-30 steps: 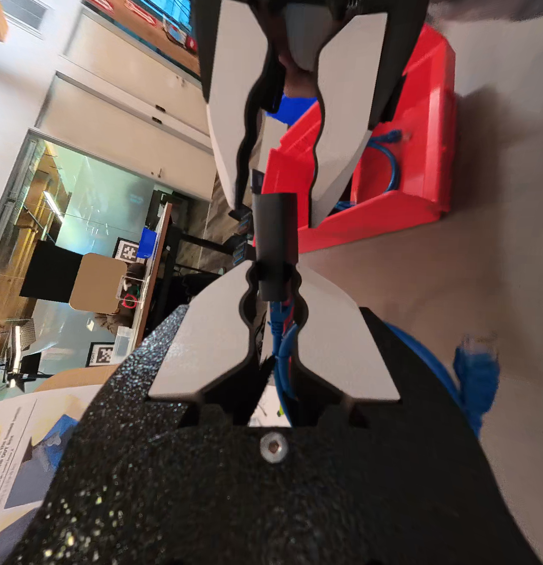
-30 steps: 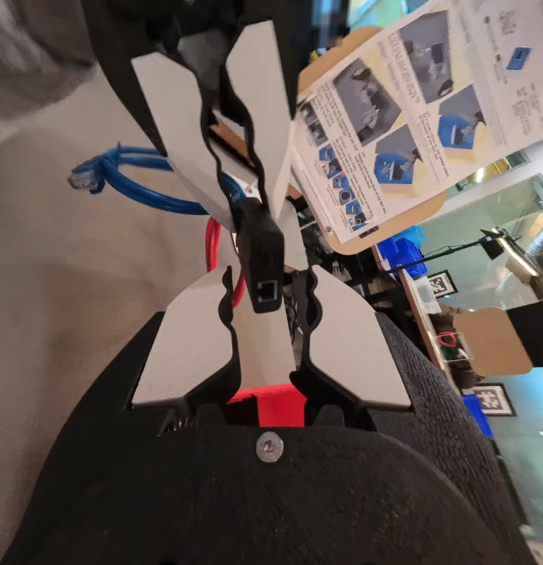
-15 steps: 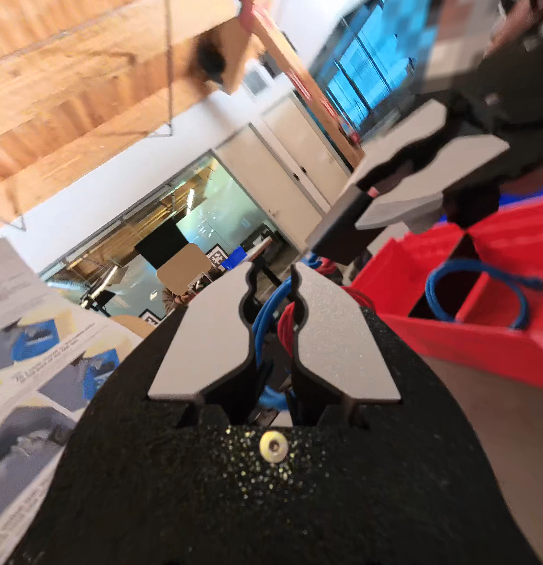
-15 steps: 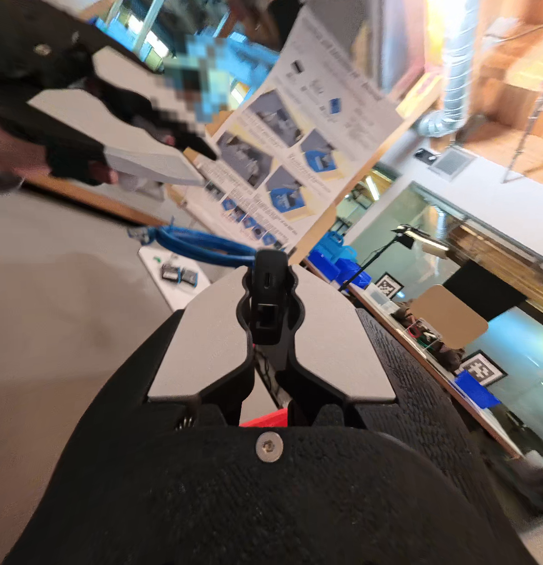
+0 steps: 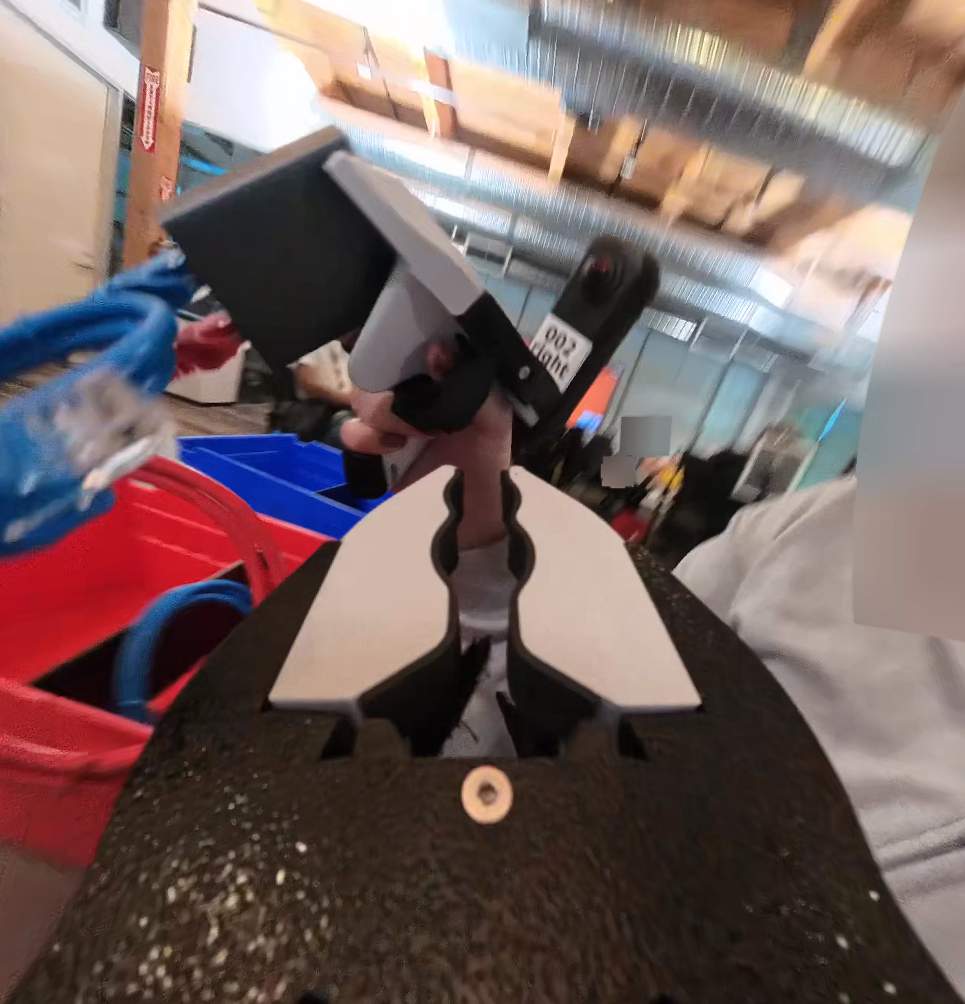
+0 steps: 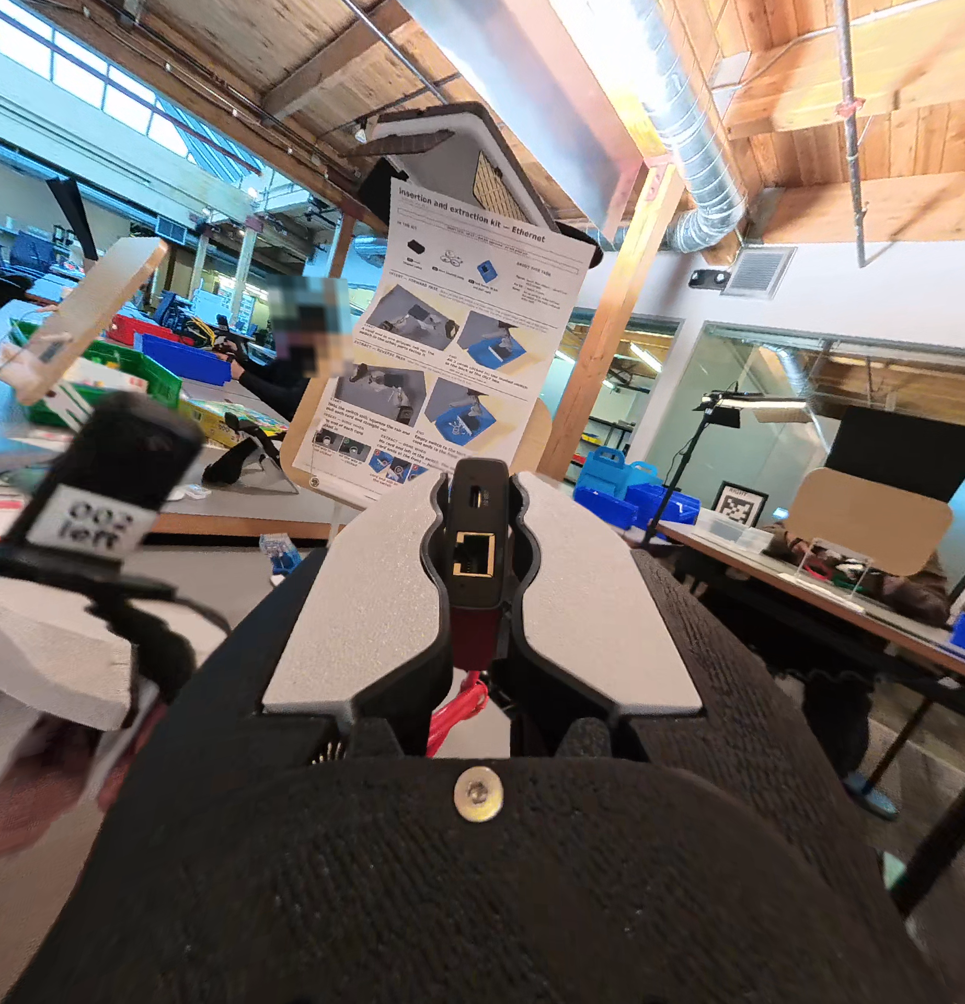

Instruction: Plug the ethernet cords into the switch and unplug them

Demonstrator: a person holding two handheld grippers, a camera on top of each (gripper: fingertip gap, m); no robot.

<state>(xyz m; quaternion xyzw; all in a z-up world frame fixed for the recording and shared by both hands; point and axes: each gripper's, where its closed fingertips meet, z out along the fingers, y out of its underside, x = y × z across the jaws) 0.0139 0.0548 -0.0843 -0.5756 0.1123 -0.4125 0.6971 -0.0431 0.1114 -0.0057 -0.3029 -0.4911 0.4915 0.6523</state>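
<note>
Right gripper (image 6: pixel 479 535) pinches a small black box with a network port (image 6: pixel 476 548), red cable (image 6: pixel 458 706) trailing; left gripper (image 5: pixel 480 513), jaws narrowly parted, grips nothing beside a red plastic bin (image 5: pixel 89 587).

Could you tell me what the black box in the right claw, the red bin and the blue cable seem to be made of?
Black box: looks like matte moulded plastic with rounded edges; its port shows a metallic, gold-coloured rim. The right claw grips it.
Red bin: probably rigid glossy plastic, with smooth walls and a moulded rim.
Blue cable: seems rubbery and flexible, since it loops; its plug looks like clear plastic, though blurred.
</note>
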